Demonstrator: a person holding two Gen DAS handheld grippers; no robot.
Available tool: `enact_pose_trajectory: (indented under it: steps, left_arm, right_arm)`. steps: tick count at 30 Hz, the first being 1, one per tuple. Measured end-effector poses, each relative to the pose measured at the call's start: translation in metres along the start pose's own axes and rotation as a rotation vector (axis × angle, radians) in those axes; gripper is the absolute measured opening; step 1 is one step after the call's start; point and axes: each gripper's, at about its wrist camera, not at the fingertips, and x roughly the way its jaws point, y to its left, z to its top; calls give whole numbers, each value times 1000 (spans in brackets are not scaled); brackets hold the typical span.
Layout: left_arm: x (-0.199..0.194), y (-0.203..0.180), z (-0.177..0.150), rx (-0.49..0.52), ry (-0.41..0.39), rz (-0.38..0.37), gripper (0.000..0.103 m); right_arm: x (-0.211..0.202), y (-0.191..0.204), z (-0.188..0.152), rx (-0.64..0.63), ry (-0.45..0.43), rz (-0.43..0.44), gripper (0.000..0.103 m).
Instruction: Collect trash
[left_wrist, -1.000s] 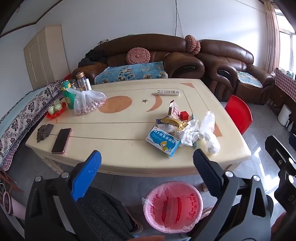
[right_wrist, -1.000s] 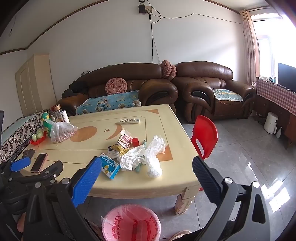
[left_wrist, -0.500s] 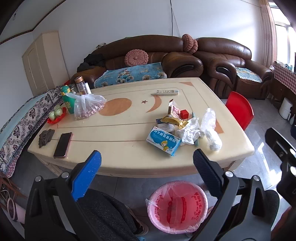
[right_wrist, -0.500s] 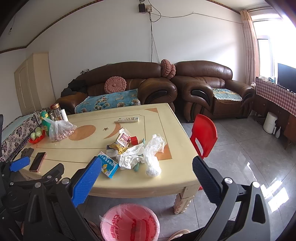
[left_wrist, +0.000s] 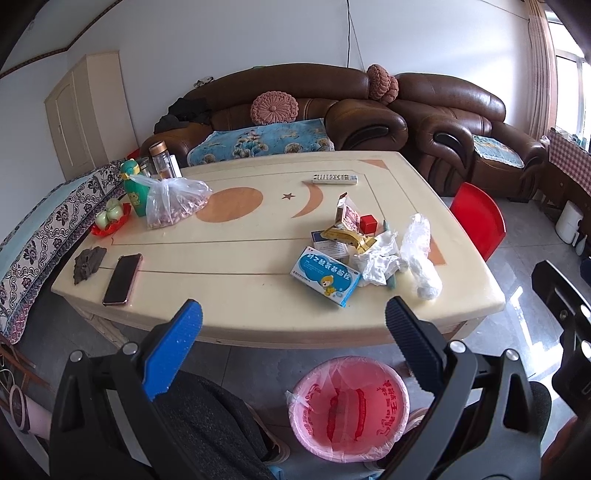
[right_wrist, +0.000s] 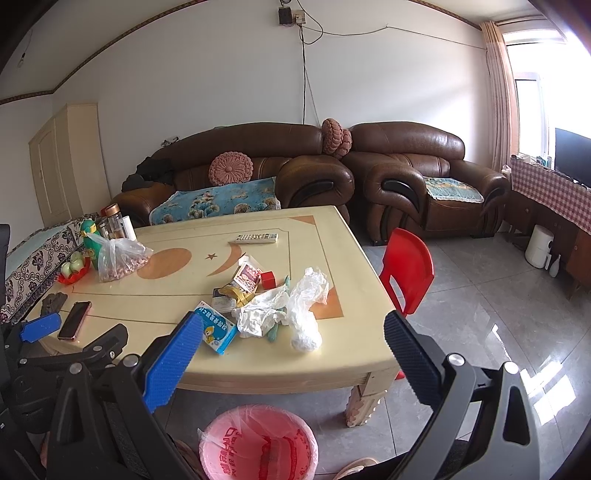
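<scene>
My left gripper (left_wrist: 293, 319) hangs short of the bench's (left_wrist: 229, 258) near edge, its jaws spread wide with nothing between them. My right gripper (right_wrist: 291, 332) is the same, jaws released and bare, hovering over the near right part of the bench.

The trash sits bunched on the right half of the bench. The blue medicine box (left_wrist: 325, 276) lies nearest the front edge, touching the crumpled white paper (left_wrist: 376, 260) to its right. Beside that is a clear crumpled plastic bag (left_wrist: 421, 258), close to the bench's right edge. Behind them are a yellow wrapper (left_wrist: 349, 236), an opened snack packet (left_wrist: 347, 216) and a small red cube (left_wrist: 368, 223).

The pink-lined bin (left_wrist: 351, 406) stands on the floor, just outside the front edge and below the trash pile.

The left half holds a phone (left_wrist: 122, 279) near the front edge, a dark lump (left_wrist: 86, 260) beside it, and farther back a bag of nuts (left_wrist: 173, 203) against a green bottle (left_wrist: 133, 186). A remote (left_wrist: 335, 179) lies well back. Between the phone and the medicine box the bench top is bare. A red plastic chair (right_wrist: 406, 269) stands off the right edge, with open tiled floor (right_wrist: 480, 314) beyond.
</scene>
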Motion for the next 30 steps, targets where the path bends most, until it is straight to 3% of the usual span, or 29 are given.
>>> enact_pose_trajectory:
  steps: [30]
  left_arm:
    - [5, 4, -4, -26, 10, -9, 97]
  right_arm:
    - [4, 3, -6, -4, 2, -1, 96]
